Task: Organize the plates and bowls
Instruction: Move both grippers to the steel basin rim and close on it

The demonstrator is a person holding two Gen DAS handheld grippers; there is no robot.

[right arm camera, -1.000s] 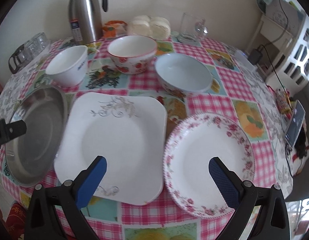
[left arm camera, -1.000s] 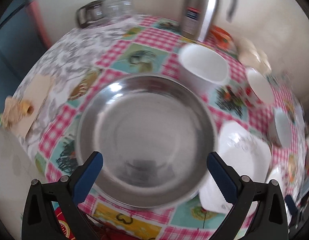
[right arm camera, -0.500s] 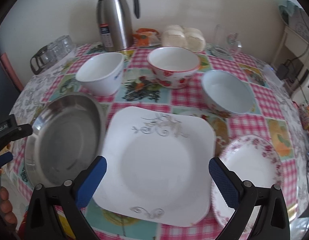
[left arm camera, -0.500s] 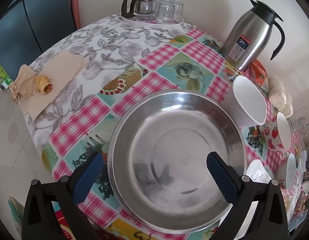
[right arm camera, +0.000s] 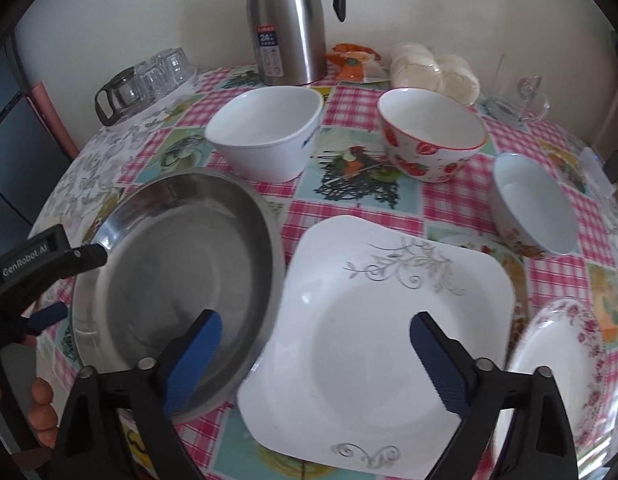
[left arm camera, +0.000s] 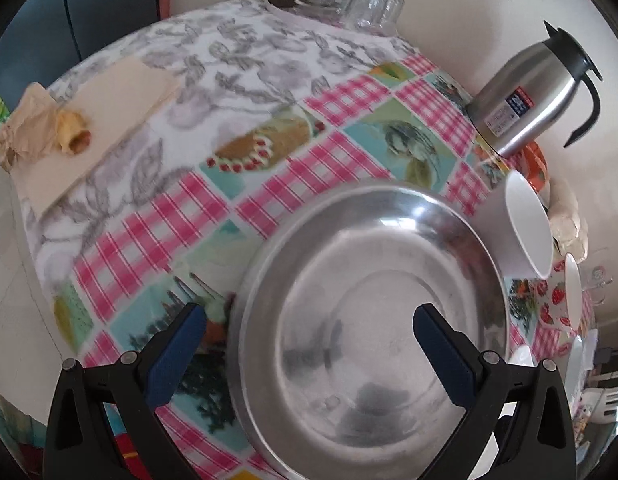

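Steel plate (right arm camera: pixel 177 264) at left, square plate (right arm camera: pixel 373 332) at centre and floral plate (right arm camera: pixel 565 360) at right lie unstacked on the desk (right arm camera: pixel 349 196); all sorting remains. Left claw (left arm camera: pixel 309 344) spread above steel plate; right claw (right arm camera: pixel 315 344) closing, nothing gripped.

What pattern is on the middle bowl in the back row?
Red strawberries on white, with a red rim: the strawberry bowl, clearest in the right wrist view.

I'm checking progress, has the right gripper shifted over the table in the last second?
Yes. Against the still thermos, the right gripper has slid left: it sat over the floral plate, now it spans the steel pan and square plate.
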